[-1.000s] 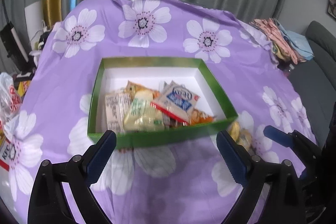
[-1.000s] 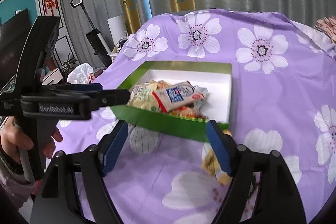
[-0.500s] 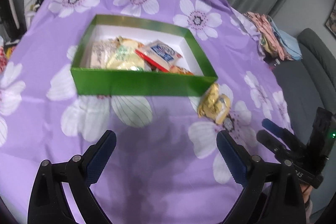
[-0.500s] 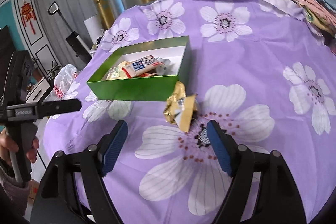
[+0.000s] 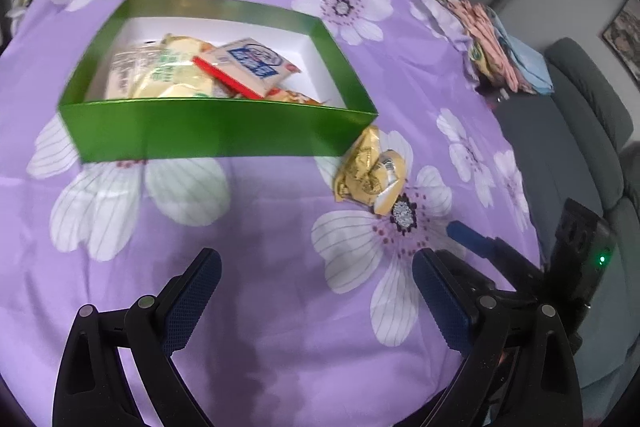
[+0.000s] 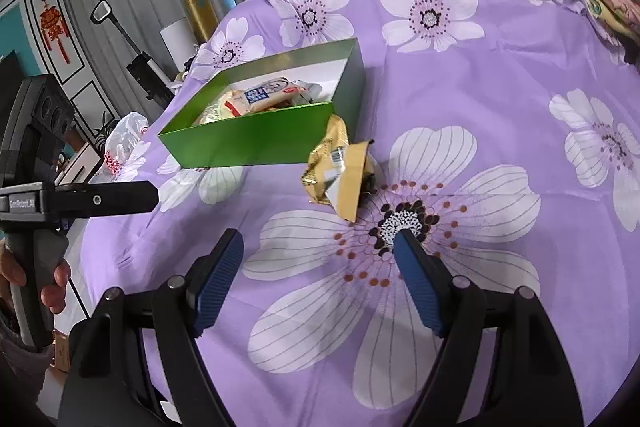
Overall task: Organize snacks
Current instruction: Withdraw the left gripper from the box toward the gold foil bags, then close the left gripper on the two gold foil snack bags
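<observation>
Snacks [image 5: 224, 75] lie half hidden behind the green box [image 5: 216, 135] wall, print blurred; both claws, left [image 5: 316, 291] and right [image 6: 318, 267], gape empty.

Crumpled gold snack packet [image 6: 340, 171] lies touching the snack-filled green box [image 6: 256, 139]

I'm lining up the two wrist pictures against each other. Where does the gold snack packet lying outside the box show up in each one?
Left wrist: gold snack packet right of centre, on the cloth at the green box's near right corner.
Right wrist: packet near centre, above and between the open claw's tips, at the box's near right corner.
Shared landmark: that green box corner.
</observation>
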The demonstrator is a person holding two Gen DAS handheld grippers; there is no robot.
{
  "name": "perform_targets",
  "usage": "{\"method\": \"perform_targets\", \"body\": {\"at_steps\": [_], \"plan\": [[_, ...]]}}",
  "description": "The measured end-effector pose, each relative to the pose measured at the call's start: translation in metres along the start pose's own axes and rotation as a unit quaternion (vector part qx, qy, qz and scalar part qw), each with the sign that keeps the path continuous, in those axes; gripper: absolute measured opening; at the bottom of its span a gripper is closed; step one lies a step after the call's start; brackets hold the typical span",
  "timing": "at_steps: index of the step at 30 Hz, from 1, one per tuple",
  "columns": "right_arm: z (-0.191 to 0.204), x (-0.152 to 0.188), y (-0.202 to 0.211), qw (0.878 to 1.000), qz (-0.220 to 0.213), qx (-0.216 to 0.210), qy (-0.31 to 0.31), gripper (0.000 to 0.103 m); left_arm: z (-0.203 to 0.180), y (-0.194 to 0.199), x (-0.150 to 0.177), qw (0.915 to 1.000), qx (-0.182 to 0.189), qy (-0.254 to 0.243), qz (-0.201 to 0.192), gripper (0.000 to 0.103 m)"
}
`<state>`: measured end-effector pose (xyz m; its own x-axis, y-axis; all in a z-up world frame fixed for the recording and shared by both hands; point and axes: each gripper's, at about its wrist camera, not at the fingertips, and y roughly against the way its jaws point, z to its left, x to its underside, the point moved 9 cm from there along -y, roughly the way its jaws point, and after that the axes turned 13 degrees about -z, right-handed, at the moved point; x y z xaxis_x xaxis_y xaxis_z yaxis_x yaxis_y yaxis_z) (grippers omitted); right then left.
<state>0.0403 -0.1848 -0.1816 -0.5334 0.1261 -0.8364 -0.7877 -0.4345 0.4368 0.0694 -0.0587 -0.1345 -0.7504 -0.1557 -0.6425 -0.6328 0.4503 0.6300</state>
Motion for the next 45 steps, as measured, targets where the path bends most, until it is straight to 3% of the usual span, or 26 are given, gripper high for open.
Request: {"method": "perform_targets", "body": {"at_steps": [12, 23, 32, 36, 43, 45], "plan": [[-0.021, 0.009, -0.033, 0.999, 0.015, -0.02, -0.036, 0.078, -0.03, -0.051, 0.002, 0.9967, 0.039, -0.056, 0.045, 0.096], [-0.017, -0.005, -0.057, 0.998, 0.03, -0.047, -0.007, 0.078, -0.05, -0.084, -0.01, 0.9931, 0.069, -0.076, 0.056, 0.096], [-0.016, -0.008, -0.074, 0.997, 0.045, -0.067, 0.001, 0.066, -0.054, -0.102, -0.015, 0.9916, 0.087, -0.069, 0.067, 0.096], [-0.016, -0.01, -0.078, 0.996, 0.048, -0.078, -0.008, 0.059, -0.056, -0.104, -0.015, 0.9906, 0.095, -0.067, 0.071, 0.071], [-0.014, -0.009, -0.082, 0.996, 0.05, -0.079, -0.006, 0.055, -0.049, -0.105, -0.017, 0.9922, 0.083, -0.066, 0.066, 0.055], [-0.012, -0.009, -0.081, 0.995, 0.049, -0.082, -0.003, 0.051, -0.048, -0.104, -0.016, 0.9921, 0.084, -0.067, 0.065, 0.054]]}}
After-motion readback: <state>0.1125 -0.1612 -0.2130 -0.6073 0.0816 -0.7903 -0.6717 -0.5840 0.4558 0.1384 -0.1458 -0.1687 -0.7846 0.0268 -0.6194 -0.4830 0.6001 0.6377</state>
